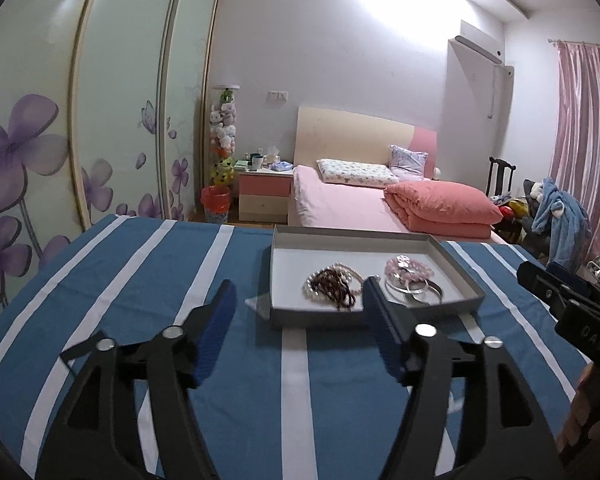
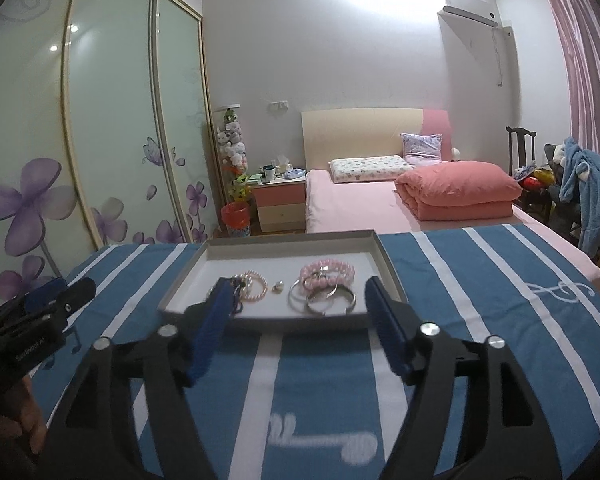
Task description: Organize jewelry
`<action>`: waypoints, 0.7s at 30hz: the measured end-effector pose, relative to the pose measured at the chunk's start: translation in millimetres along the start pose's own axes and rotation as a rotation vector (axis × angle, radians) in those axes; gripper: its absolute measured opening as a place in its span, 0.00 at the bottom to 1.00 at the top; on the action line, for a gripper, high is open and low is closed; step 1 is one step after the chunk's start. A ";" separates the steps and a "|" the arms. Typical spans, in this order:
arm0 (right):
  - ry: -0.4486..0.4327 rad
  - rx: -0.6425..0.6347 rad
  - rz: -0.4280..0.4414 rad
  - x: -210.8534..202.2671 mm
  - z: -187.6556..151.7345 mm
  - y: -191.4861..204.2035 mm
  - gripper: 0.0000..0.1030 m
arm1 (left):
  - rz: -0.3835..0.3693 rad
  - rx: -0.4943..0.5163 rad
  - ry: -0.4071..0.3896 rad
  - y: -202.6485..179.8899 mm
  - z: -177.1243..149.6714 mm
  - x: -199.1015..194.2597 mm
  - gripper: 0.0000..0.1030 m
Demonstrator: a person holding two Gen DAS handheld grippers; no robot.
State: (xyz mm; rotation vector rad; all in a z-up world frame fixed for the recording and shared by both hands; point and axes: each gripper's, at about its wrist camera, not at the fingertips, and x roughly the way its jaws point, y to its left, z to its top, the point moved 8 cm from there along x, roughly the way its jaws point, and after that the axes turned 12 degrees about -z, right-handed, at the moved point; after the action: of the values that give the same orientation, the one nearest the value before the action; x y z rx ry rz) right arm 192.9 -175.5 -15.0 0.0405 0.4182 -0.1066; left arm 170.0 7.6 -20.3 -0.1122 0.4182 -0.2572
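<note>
Both the left claw (image 1: pixel 296 312) and right claw (image 2: pixel 296 308) gape wide, empty. The shallow grey cardboard tray (image 2: pixel 384 256) already gathers pink bead bracelets (image 2: pixel 327 274) and silver bangles (image 2: pixel 324 300), seemingly sorted.

A shallow grey tray (image 2: pixel 384 256) lies flat on the striped blue cloth. Inside it, pink bead bracelets (image 2: pixel 327 274) sit atop silver bangles (image 2: pixel 324 300). To their left lie a pearl strand (image 2: pixel 256 286) and dark beads (image 1: pixel 334 282).

The right gripper (image 1: pixel 572 304) body reads "DA5"; the left gripper (image 2: pixel 40 312) lettering is blurred.
</note>
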 end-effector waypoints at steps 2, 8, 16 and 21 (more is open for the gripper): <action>-0.004 -0.005 0.001 -11.3 -5.6 0.0 0.76 | 0.006 0.008 -0.005 -2.2 -5.4 -7.4 0.74; -0.007 0.016 0.007 -33.2 -18.9 -7.8 0.95 | 0.009 0.005 -0.018 -7.0 -21.5 -26.8 0.91; -0.022 0.021 -0.035 -47.5 -30.9 -21.1 0.96 | 0.033 0.048 -0.044 -17.0 -30.3 -42.1 0.98; -0.036 0.017 -0.042 -52.1 -38.6 -24.7 0.96 | 0.040 0.068 -0.042 -23.4 -35.2 -44.0 0.98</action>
State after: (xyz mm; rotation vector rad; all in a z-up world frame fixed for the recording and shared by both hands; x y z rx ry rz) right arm 127.2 -192.8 -29.4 0.0465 0.3824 -0.1520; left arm 111.3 -4.9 -31.5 -0.0420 0.3694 -0.2287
